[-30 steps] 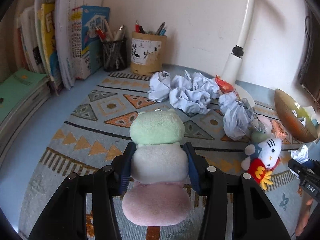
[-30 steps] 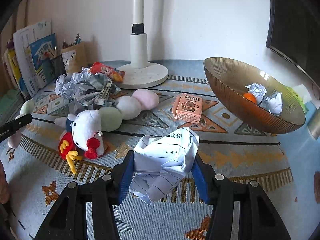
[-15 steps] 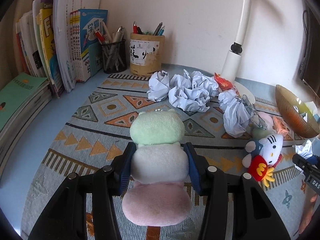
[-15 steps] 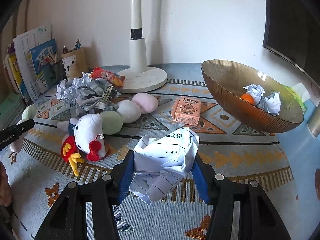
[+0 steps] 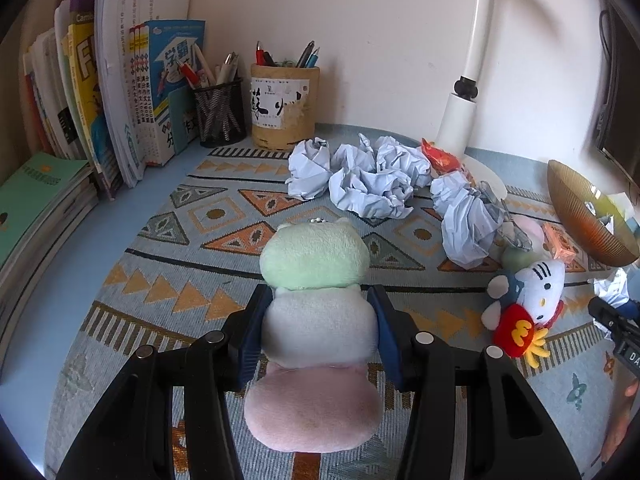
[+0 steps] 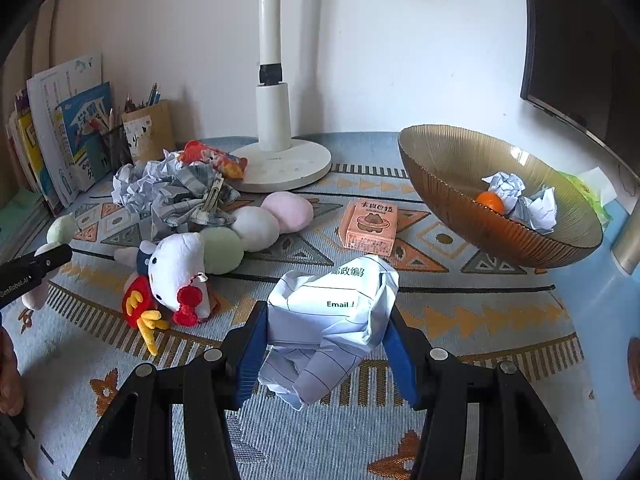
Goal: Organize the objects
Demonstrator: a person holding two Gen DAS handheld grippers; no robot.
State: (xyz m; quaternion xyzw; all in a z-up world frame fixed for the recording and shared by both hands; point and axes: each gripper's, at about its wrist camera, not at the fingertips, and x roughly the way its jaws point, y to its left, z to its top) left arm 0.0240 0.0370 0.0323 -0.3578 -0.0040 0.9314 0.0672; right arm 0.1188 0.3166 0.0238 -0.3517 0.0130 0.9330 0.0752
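A three-ball plush in green, white and pink (image 5: pixel 318 320) is clamped at its white middle by my left gripper (image 5: pixel 318 336), above the patterned mat (image 5: pixel 168 280). My right gripper (image 6: pixel 326 348) is shut on a crumpled sheet of lined paper (image 6: pixel 332 320) printed with "Email". An amber glass bowl (image 6: pixel 460 204) at the right holds an orange and paper balls. Another three-ball plush (image 6: pixel 256 228) and a white cat plush with a red body (image 6: pixel 176 280) lie on the mat. Several crumpled papers (image 5: pixel 372 184) are heaped near the lamp base.
A white lamp (image 6: pixel 276 128) stands at the back centre. Two pen holders (image 5: pixel 280 108) and upright books (image 5: pixel 120 92) line the back left; flat books (image 5: pixel 32 208) lie at the left edge. An orange carton (image 6: pixel 370 220) and a snack packet (image 6: pixel 212 158) sit on the mat.
The left wrist view has tipped slightly, showing more of the books and pen holders. Both grips are unchanged.
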